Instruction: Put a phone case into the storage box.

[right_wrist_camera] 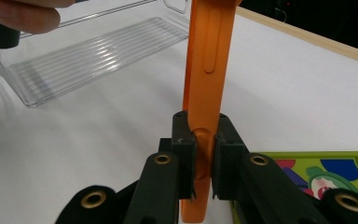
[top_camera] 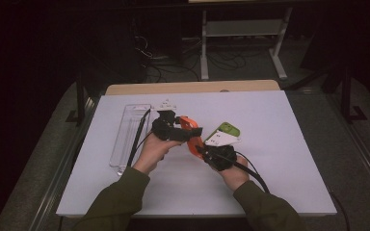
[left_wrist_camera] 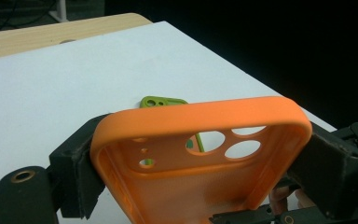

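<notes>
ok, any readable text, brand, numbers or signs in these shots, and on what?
None can be read.
Orange phone case: plain, no wording on the inside or on the edge.
Green phone case: a coloured cartoon print, no letters to make out.
White card on the green case: a few dark marks, too small to read.
Clear plastic tray: no label visible.

Clear tray [top_camera: 127, 137] blocks the left; green case [top_camera: 224, 134] (right) crowds the claws.
</notes>
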The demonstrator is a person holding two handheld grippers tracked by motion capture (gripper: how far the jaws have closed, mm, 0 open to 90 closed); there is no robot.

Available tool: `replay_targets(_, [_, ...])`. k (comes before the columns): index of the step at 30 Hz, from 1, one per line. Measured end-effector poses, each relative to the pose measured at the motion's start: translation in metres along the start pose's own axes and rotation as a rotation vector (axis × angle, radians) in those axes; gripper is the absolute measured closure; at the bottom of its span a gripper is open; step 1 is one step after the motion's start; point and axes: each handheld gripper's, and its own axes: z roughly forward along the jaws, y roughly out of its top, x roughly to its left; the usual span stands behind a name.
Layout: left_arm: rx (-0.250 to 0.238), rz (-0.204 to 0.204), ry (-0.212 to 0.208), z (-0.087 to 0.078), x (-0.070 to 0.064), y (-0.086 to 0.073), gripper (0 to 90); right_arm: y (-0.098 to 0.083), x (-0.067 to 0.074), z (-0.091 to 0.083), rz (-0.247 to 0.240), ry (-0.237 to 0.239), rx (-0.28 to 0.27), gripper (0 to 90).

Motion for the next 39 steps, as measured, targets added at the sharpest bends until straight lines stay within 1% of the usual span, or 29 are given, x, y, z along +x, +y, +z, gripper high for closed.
replay_targets(7, [0.003,-0.001,-0.003,-0.001,0.001,0.000,14.9,0.000,0.000,0.000,0.002,-0.002,0.003,79.9])
replay_targets(12, [0.011,0.006,0.000,-0.001,0.001,0.000,16.1,0.000,-0.001,0.001,-0.008,-0.007,0.010,77.8])
replay_targets(15, [0.013,-0.011,0.005,-0.001,-0.001,0.000,16.5,0.001,-0.001,0.000,-0.014,0.002,0.020,76.8])
replay_targets(17, [0.011,-0.011,0.005,-0.001,-0.001,0.000,16.6,0.001,-0.002,0.000,-0.015,0.001,0.020,76.4])
replay_targets(19, [0.010,-0.012,0.005,-0.001,-0.001,0.000,16.6,0.001,-0.002,0.000,-0.016,0.004,0.020,74.0])
replay_targets(20, [0.012,0.003,0.007,-0.001,-0.001,0.000,16.6,0.001,-0.002,0.000,-0.025,0.004,0.021,71.4])
replay_targets(21, [0.014,0.004,0.010,-0.001,-0.001,0.000,16.7,0.001,-0.002,0.000,-0.028,0.008,0.022,66.1])
replay_targets(22, [0.014,-0.012,0.012,-0.001,-0.001,0.000,16.7,0.001,-0.002,0.000,-0.027,0.014,0.023,59.2])
replay_targets(23, [0.016,-0.011,0.011,-0.001,-0.001,0.000,16.7,0.002,-0.003,0.000,-0.029,0.016,0.019,52.8])
replay_targets(25, [0.015,-0.010,0.012,-0.001,-0.001,0.000,16.7,0.002,-0.004,0.001,-0.030,0.008,0.019,42.7])
replay_targets(27, [0.018,-0.007,0.013,-0.001,-0.001,0.000,16.7,0.003,-0.004,0.001,-0.030,0.007,0.024,35.1])
replay_targets(28, [0.017,-0.008,0.013,-0.001,-0.001,0.000,16.7,0.004,-0.004,0.002,-0.026,0.011,0.041,30.5])
replay_targets(29, [0.018,-0.009,0.012,-0.001,-0.001,0.000,16.7,0.004,-0.005,0.003,-0.033,0.016,0.046,28.2])
replay_targets(30, [0.018,0.005,0.012,-0.001,-0.001,0.000,16.7,0.005,-0.005,0.003,-0.025,0.021,0.052,25.0])
replay_targets(31, [0.018,0.002,0.014,-0.001,-0.001,0.000,16.7,0.006,-0.006,0.004,-0.028,0.025,0.061,20.7])
replay_targets(32, [0.018,-0.005,0.015,-0.001,-0.001,0.000,16.7,0.007,-0.007,0.005,-0.031,0.035,0.067,13.9])
replay_targets(34, [0.018,-0.008,0.016,-0.002,-0.001,0.000,16.7,0.008,-0.008,0.006,-0.016,0.051,0.081,9.3])
replay_targets(35, [0.019,-0.009,0.017,-0.002,-0.001,0.000,16.7,0.009,-0.010,0.006,-0.023,0.071,0.078,3.4])
replay_targets(36, [0.019,-0.009,0.018,-0.002,-0.001,0.000,16.7,0.010,-0.011,0.007,-0.024,0.083,0.082,0.0])
replay_targets(37, [0.020,-0.008,0.018,-0.003,-0.001,0.001,16.7,0.011,-0.010,0.007,-0.010,0.089,0.093,0.0])
replay_targets(39, [0.019,-0.005,0.023,-0.003,-0.001,0.001,16.7,0.011,-0.012,0.007,-0.025,0.104,0.108,0.0])
